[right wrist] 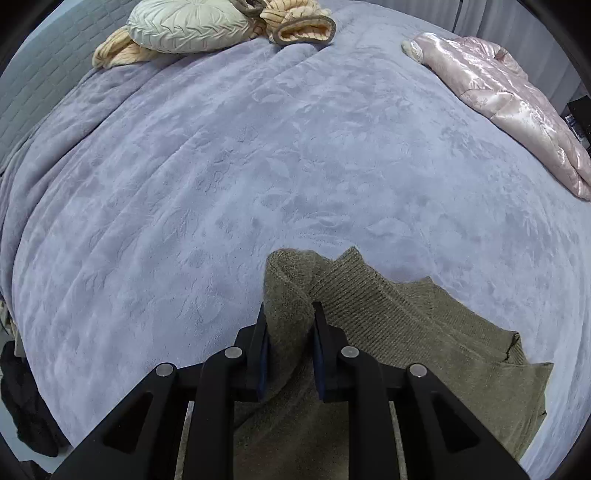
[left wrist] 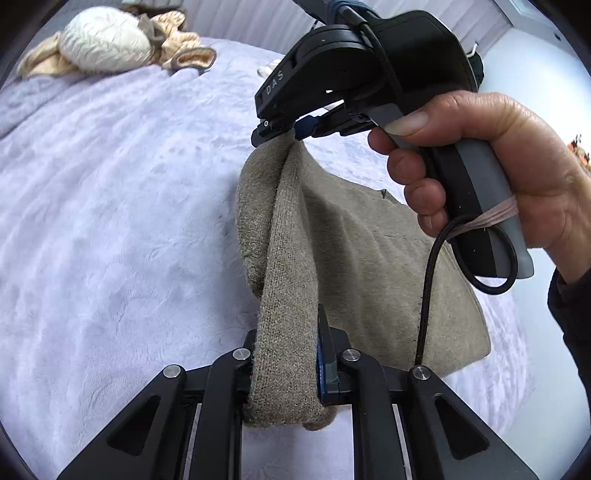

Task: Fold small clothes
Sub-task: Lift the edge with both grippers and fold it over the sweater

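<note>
A small olive-brown knit sweater (left wrist: 369, 258) hangs above the lilac bed cover (left wrist: 110, 221), stretched between my two grippers. My left gripper (left wrist: 286, 354) is shut on one ribbed edge of it. In the left wrist view my right gripper (left wrist: 286, 134), held in a bare hand, is shut on the other end of that edge, higher up. In the right wrist view my right gripper (right wrist: 290, 332) pinches a bunched fold of the sweater (right wrist: 406, 332), and the rest drapes down to the right over the bed cover (right wrist: 258, 147).
A cream round cushion (right wrist: 188, 24) and a peach striped blanket (right wrist: 299, 26) lie at the far end of the bed. A shiny pink quilted garment (right wrist: 498, 96) lies at the far right. Dark items (right wrist: 26, 398) lie off the bed's left edge.
</note>
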Demonstrator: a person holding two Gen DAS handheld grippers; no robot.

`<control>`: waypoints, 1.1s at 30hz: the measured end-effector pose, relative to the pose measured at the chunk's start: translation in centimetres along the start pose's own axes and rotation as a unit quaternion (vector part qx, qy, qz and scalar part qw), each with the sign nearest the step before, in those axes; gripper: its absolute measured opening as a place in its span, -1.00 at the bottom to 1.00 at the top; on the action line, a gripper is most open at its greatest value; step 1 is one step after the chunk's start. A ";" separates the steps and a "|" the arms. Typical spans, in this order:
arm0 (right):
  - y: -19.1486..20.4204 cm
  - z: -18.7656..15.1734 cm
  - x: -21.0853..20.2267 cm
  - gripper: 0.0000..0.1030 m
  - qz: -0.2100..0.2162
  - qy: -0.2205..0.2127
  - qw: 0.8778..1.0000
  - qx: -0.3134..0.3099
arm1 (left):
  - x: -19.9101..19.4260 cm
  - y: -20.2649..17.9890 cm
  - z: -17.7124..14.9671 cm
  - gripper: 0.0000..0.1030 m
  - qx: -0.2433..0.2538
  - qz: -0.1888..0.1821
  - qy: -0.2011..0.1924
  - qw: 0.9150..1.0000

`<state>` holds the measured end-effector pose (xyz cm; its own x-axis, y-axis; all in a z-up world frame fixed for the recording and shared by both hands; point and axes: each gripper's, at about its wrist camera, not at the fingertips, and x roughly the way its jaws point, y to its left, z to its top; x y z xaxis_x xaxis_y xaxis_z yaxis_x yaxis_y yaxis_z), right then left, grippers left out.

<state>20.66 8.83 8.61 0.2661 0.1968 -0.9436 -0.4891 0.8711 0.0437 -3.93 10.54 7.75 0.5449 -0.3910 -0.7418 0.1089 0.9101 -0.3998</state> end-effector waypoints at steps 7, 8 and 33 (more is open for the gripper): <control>-3.2 -0.5 -3.8 -0.60 0.031 -0.034 0.999 -0.018 | -0.3 -5.5 0.0 -0.67 0.045 0.058 0.003 0.997; -3.7 -0.6 -4.1 -0.60 0.032 -0.038 0.999 -0.021 | -0.2 -6.3 0.0 -0.67 0.050 0.066 0.004 0.997; -20.2 -8.7 -9.0 -0.61 0.065 -0.089 0.994 -0.017 | 10.1 -23.8 1.6 -0.67 0.177 0.149 0.089 0.969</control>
<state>20.95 -14.45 13.39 0.3400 0.3858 -0.8576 -0.5553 0.8184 0.1480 0.29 -14.80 10.65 0.4471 -0.0914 -0.8898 0.2647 0.9637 0.0340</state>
